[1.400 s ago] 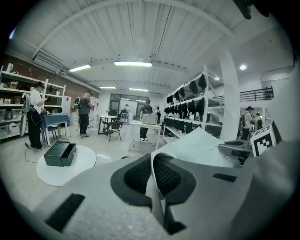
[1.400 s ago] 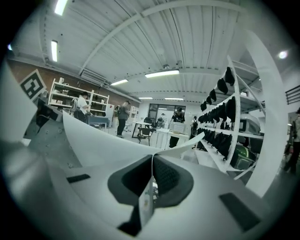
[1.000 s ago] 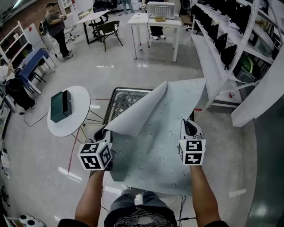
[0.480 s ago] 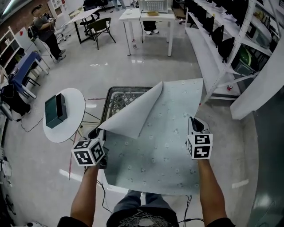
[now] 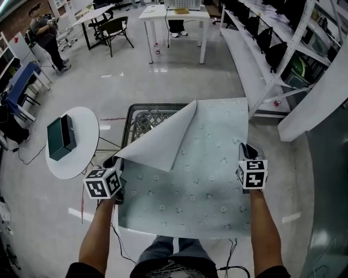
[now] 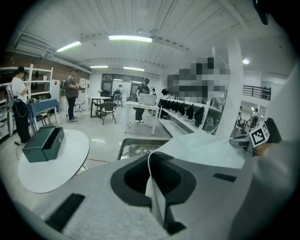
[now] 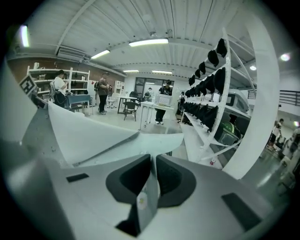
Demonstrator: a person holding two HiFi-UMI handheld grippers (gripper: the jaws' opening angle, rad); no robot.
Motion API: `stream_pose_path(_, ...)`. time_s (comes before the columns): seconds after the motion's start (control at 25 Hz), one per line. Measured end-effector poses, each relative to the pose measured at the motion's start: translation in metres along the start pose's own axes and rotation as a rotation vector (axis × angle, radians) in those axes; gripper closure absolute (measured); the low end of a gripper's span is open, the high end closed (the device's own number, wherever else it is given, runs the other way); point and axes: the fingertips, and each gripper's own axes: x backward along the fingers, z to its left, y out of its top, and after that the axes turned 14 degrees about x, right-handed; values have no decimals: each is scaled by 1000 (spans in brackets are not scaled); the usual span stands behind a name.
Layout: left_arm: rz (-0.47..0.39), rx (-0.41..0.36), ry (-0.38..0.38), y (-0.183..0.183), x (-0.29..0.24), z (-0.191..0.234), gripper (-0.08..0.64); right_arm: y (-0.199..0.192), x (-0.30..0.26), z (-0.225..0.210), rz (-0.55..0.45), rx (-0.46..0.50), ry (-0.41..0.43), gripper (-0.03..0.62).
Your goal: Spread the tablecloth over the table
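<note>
The pale green flower-print tablecloth (image 5: 201,163) lies over most of a black mesh-top table (image 5: 142,117). Its far left corner (image 5: 160,142) is folded back toward me, grey underside up. My left gripper (image 5: 113,164) is shut on the cloth's left edge, and the left gripper view shows cloth (image 6: 154,197) pinched between the jaws. At the right edge, my right gripper (image 5: 246,147) has its jaws opening slightly, with the cloth (image 7: 149,187) between them and still pinched in the right gripper view.
A round white side table (image 5: 84,122) carrying a dark green box (image 5: 58,137) stands to the left. White shelving (image 5: 261,59) runs along the right. A white desk (image 5: 174,12), a chair (image 5: 117,30) and a standing person (image 5: 46,30) are farther back.
Both grippers have come down and moved apart, and the cloth has settled flatter over the table. The folded corner has dropped with it.
</note>
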Motion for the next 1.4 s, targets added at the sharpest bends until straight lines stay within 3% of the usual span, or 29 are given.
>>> stream_pose_path(0.28, 41, -10, -11, -8, -22, 47, 549, -23, -14, -4, 71, 31, -13, 538)
stream_pose_path(0.56, 65, 12, 0, -25, -45, 90, 537, -56, -27, -8, 141, -10, -50, 517)
stream_pose_path(1.08, 63, 24, 27, -51, -78, 138, 509, -121, -51, -4, 285, 13, -155, 503)
stream_pose_path(1.4, 81, -3, 63, -58, -91, 159, 442, -127, -49, -3, 292, 35, -223, 416)
